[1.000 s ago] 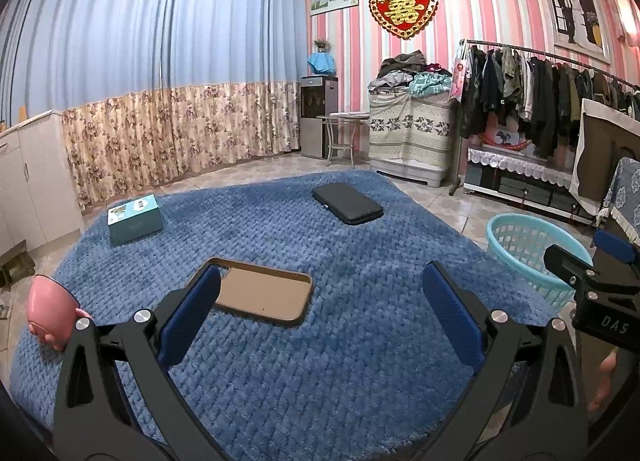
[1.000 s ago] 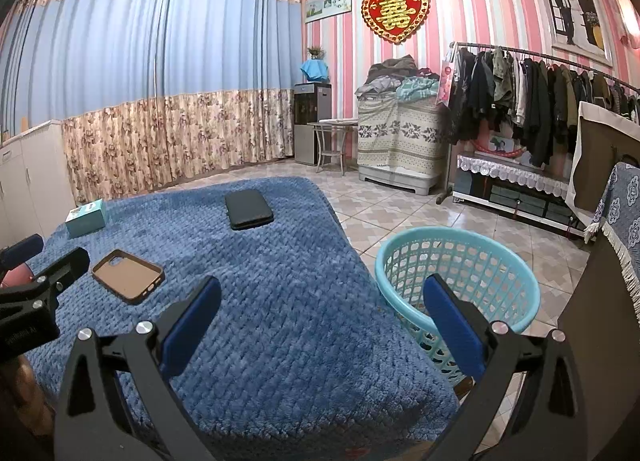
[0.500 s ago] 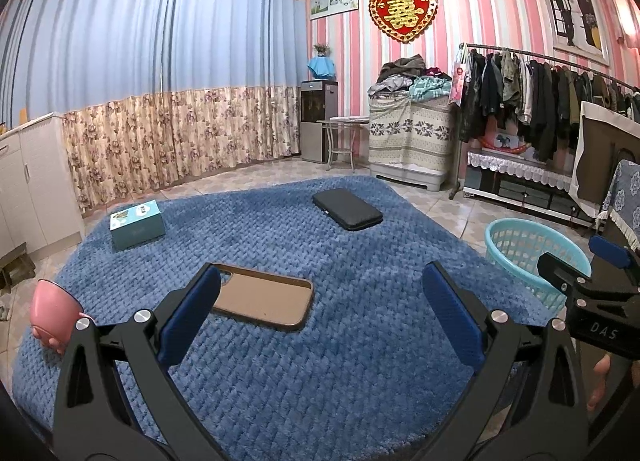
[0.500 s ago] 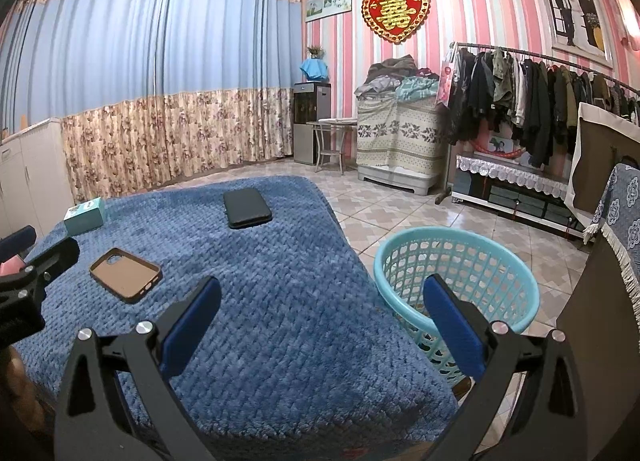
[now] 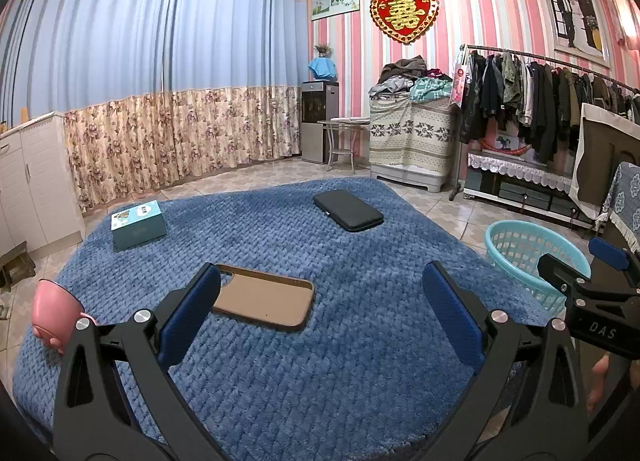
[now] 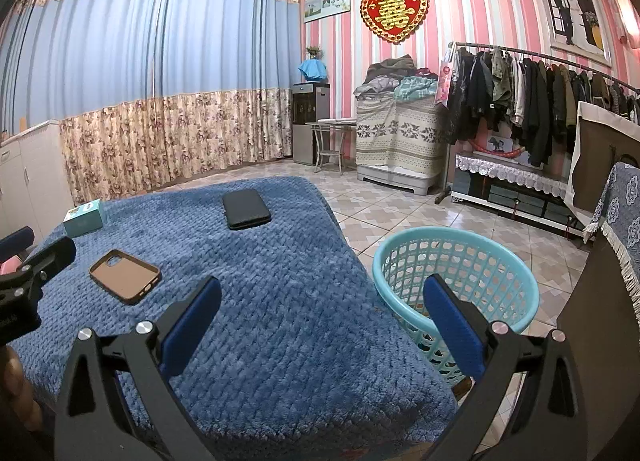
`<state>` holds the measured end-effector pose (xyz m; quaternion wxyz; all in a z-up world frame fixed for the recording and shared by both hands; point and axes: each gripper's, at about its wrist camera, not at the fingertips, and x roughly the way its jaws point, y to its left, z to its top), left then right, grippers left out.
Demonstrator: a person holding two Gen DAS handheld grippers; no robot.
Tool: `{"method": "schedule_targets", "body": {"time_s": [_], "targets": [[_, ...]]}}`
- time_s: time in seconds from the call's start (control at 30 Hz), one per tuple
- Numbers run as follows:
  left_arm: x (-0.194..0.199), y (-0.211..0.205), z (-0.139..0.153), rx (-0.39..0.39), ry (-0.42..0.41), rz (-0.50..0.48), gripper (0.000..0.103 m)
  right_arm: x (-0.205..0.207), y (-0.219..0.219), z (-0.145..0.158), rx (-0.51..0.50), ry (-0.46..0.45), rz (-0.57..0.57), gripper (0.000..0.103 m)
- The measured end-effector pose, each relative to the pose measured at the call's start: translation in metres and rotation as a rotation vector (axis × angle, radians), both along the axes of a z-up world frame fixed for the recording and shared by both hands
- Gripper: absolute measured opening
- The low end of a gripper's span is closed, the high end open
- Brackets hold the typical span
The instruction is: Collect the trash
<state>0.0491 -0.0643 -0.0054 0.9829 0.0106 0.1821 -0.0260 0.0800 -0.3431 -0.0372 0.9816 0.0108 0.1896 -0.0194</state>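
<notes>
A brown phone case [image 5: 264, 297] lies on the blue blanket [image 5: 320, 341], just ahead of my open, empty left gripper [image 5: 320, 301]. It also shows in the right wrist view [image 6: 125, 276]. A teal box [image 5: 138, 224] sits at the far left and a black case [image 5: 347, 215] at the far middle. A pink cup [image 5: 54, 307] sits at the left edge. A turquoise basket [image 6: 456, 281] stands on the floor to the right of the blanket. My right gripper [image 6: 320, 309] is open and empty, over the blanket's right edge beside the basket.
A clothes rack [image 5: 540, 109] and a low shelf line the right wall. A covered pile [image 5: 412, 133] and a small metal table [image 5: 344, 141] stand at the back. White cabinets [image 5: 28, 181] are on the left. The floor is tiled.
The left gripper has risen and pulled back slightly, so the phone case sits lower between its fingers. The right gripper has hardly moved.
</notes>
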Motion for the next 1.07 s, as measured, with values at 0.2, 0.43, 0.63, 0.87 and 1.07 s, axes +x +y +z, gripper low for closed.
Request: {"method": "schedule_targets", "body": {"time_s": [0.2, 0.43, 0.63, 0.87, 1.07], "targets": [[-0.0001, 0.0, -0.0005, 0.001, -0.001, 0.001, 0.098, -0.0003, 0.0001, 0.0002, 0.0, 0.0, 0.0, 0.099], [-0.0003, -0.0002, -0.0012, 0.0, 0.0, 0.001, 0.098, -0.0002, 0.0006, 0.0002, 0.0, -0.001, 0.0, 0.099], [-0.0002, -0.0002, -0.0015, -0.002, -0.001, 0.0, 0.098, 0.0, 0.0002, 0.0001, 0.0, 0.0, 0.0, 0.099], [0.0, -0.0025, 0.0054, 0.008, -0.006, 0.0, 0.098, -0.0001, 0.0002, 0.0001, -0.001, 0.0, 0.0, 0.099], [-0.0003, -0.001, 0.0075, 0.002, -0.002, -0.006, 0.098, 0.0001, 0.0, 0.0001, -0.001, -0.001, 0.0, 0.099]]}}
